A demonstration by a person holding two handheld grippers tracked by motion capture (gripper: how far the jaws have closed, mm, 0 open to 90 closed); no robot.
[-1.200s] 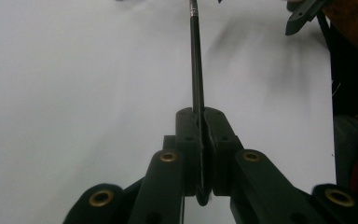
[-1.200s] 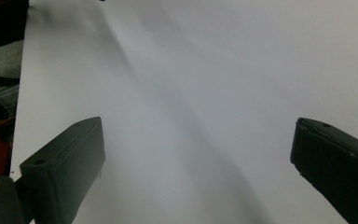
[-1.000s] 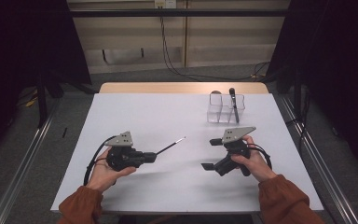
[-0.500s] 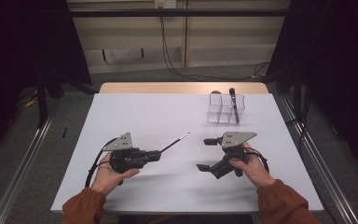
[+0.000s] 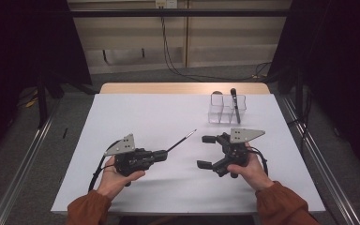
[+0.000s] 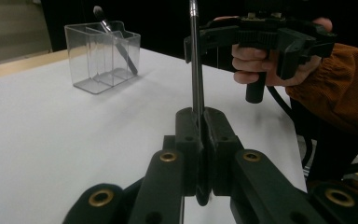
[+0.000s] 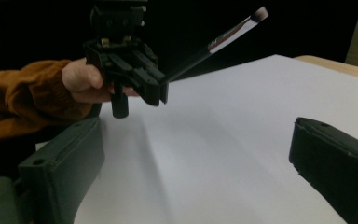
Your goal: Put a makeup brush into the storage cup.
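Note:
My left gripper (image 5: 162, 154) is shut on the handle of a thin black brush (image 5: 181, 141), which slants up and to the right with its tip in the air above the white table (image 5: 145, 112). In the left gripper view the pads (image 6: 189, 128) clamp the brush (image 6: 196, 60) as it runs straight ahead. My right gripper (image 5: 206, 151) stands open, just right of the brush tip, its jaws turned toward it with nothing between them. The right gripper view shows the left gripper (image 7: 151, 86) and the brush (image 7: 214, 44) beyond my own open gripper (image 7: 198, 163).
A clear plastic organiser (image 5: 226, 112) with several compartments stands at the back right of the table, and a second black brush (image 5: 235, 101) leans in it. The same organiser (image 6: 103, 56) appears at the upper left of the left gripper view. Dark floor and rails surround the table.
The brush tip has swung a little farther away and to the right, toward the right gripper. The right gripper has shifted slightly, jaws still apart.

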